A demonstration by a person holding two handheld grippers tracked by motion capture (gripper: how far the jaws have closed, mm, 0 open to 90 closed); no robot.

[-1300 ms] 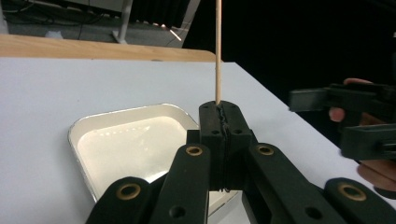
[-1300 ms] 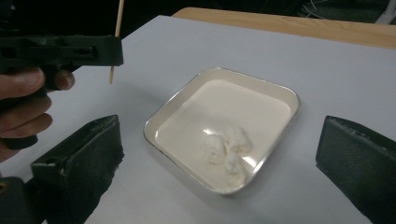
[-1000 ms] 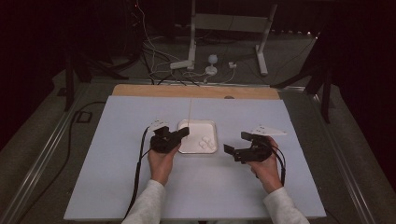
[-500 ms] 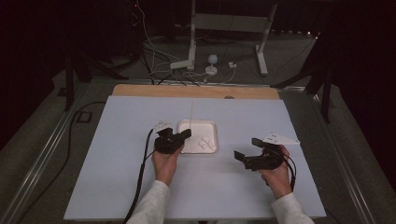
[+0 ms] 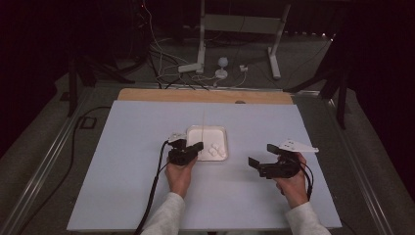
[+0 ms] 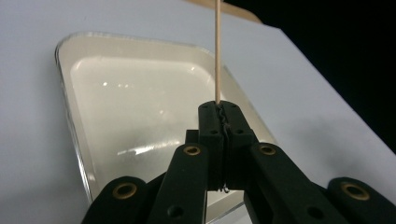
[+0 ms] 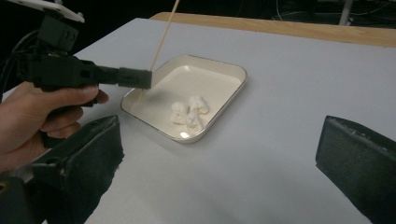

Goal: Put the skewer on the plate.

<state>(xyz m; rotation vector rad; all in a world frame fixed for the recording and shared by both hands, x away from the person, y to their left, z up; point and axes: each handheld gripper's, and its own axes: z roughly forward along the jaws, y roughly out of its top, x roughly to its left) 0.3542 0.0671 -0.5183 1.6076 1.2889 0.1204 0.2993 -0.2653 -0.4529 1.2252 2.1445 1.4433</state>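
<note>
Left gripper (image 5: 195, 148) jaws clamp a wooden skewer (image 6: 217, 51) above the white tray (image 7: 232, 69). Right gripper (image 5: 260, 155) jaws stand open, empty.

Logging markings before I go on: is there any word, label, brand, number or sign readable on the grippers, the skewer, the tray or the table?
None can be read.
Left gripper, shut on the wooden skewer: plain black jaws, brass screws, no print.
Right gripper: no lettering visible.
White tray with the white pieces: unmarked.
Table: bare surface, no signs.
</note>
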